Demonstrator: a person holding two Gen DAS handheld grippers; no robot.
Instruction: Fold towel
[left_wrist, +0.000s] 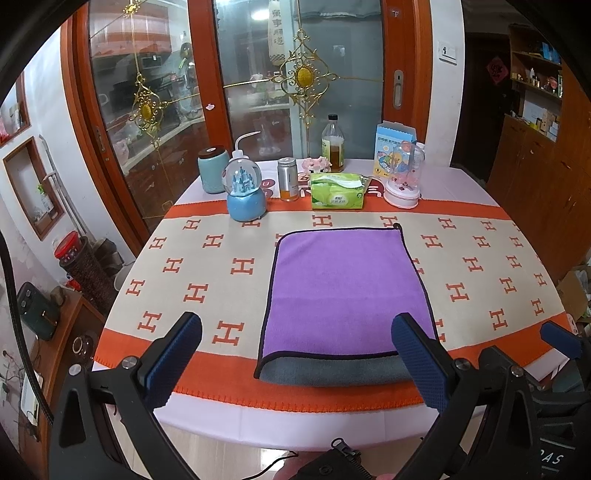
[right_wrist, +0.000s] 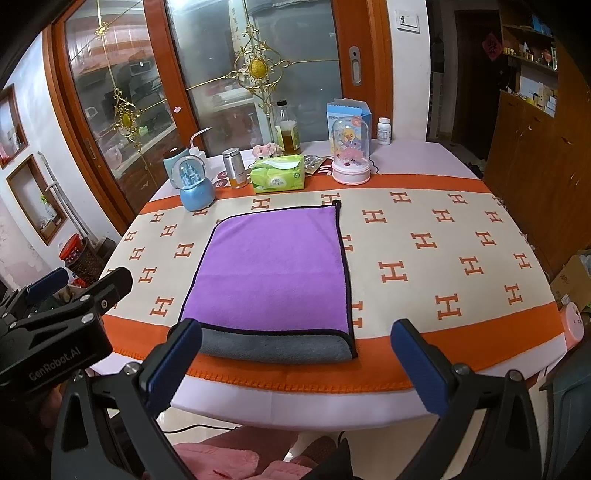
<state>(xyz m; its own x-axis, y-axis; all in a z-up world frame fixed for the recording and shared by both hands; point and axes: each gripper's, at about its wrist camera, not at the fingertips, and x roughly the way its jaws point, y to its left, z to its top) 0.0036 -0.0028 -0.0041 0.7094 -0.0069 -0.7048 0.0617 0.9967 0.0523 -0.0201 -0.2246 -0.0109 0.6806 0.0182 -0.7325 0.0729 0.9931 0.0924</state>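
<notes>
A purple towel (left_wrist: 340, 280) with a dark hem lies flat on the table, folded over so its grey underside shows as a strip along the near edge; it also shows in the right wrist view (right_wrist: 273, 269). My left gripper (left_wrist: 295, 354) is open and empty, held above the table's near edge, just short of the towel's near edge. My right gripper (right_wrist: 295, 354) is open and empty, also at the near edge, slightly right of the towel. The left gripper's body shows at the left of the right wrist view (right_wrist: 55, 325).
The table wears an orange and cream cloth (left_wrist: 207, 273) with H marks. Along the far side stand a blue snow globe (left_wrist: 245, 192), a metal can (left_wrist: 288, 179), a green tissue pack (left_wrist: 338, 192), a bottle (left_wrist: 332, 144), a domed ornament (left_wrist: 404, 177) and a teal jar (left_wrist: 212, 170).
</notes>
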